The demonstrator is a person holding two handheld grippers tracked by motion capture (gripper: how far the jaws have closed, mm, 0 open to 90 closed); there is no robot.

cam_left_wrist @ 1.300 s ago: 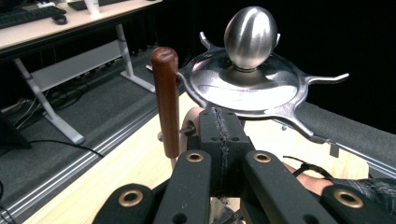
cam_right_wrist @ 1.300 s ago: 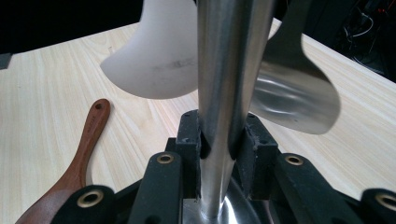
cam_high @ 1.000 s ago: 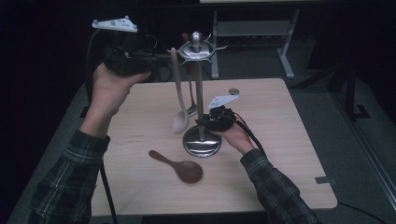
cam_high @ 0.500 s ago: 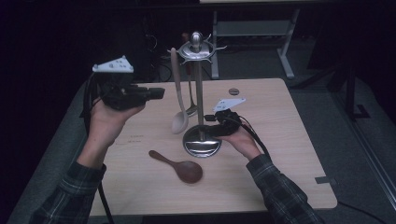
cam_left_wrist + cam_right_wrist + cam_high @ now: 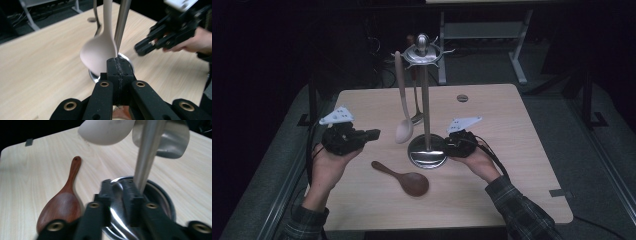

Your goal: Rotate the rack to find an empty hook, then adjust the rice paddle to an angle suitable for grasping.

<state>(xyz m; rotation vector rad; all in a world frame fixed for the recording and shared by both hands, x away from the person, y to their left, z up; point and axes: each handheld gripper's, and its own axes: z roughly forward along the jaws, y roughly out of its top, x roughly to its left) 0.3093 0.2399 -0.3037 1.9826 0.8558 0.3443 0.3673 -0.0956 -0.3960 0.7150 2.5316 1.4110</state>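
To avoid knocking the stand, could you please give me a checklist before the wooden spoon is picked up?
1. Left claw open for grasping: not ok, shut and empty.
2. Wooden spoon lying free on the table: ok.
3. Stand upright: ok.
4. Right claw gripping the stand's base: cannot tell; its jaws have just been closing over it.
5. Free hook on the stand: cannot tell.

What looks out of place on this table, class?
The brown wooden spoon lies flat on the table beside the stand's base, while the pale spoon hangs from the stand. Nothing looks spilled or damaged.
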